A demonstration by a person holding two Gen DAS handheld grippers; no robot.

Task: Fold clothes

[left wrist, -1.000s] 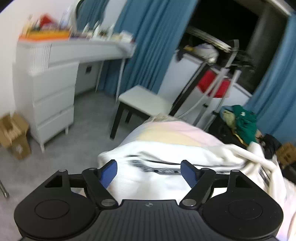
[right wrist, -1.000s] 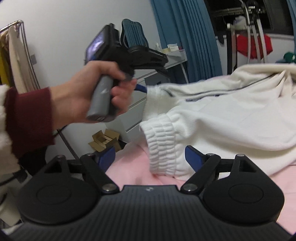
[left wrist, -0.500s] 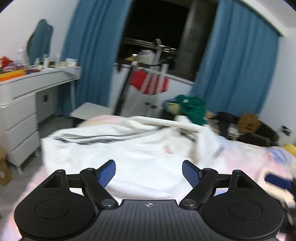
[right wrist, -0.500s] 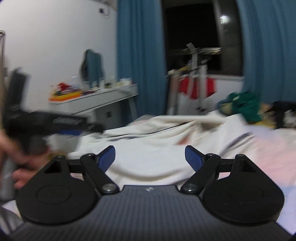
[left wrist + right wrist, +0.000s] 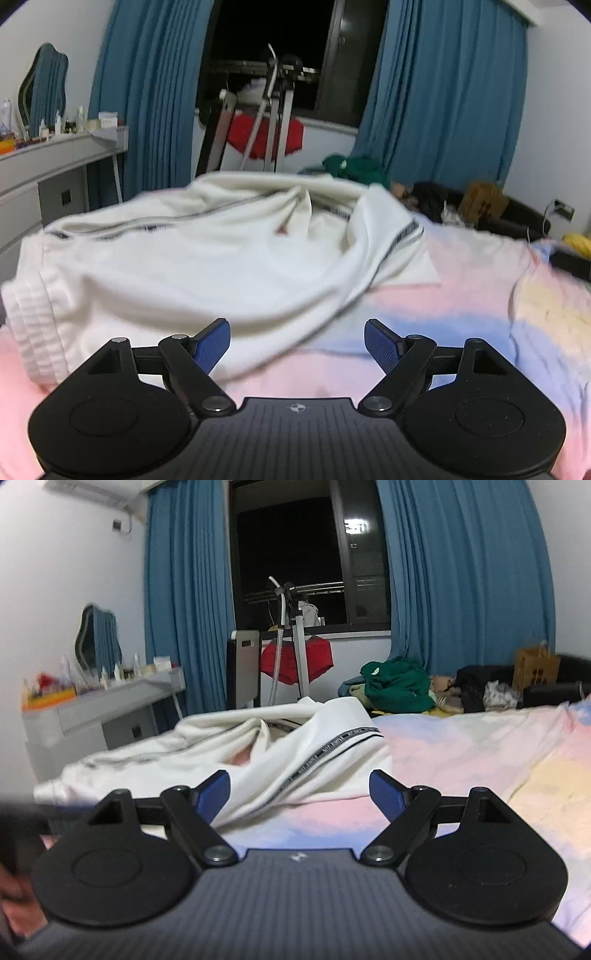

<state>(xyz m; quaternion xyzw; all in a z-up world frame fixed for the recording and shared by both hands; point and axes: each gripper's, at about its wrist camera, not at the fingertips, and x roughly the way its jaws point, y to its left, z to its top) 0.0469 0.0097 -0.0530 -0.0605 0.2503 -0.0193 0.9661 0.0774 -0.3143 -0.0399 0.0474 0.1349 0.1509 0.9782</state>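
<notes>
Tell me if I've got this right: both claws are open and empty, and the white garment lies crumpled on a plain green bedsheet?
Nearly. Both the left claw and the right claw are open and empty, and the white garment lies crumpled, but the bedsheet is not plain green: it is pastel pink, blue and yellow. Both wrist views show this.

Dark window (image 5: 310, 565) between blue curtains (image 5: 461, 576); grey dresser (image 5: 103, 716) left under white wall (image 5: 66, 572); pastel bedsheet (image 5: 480, 746).

Black left hand-held gripper (image 5: 297, 341), ribbed body, blue textured fingertip pads (image 5: 212, 343), silver pivot screws, right hand-held gripper (image 5: 299, 794) alike
</notes>
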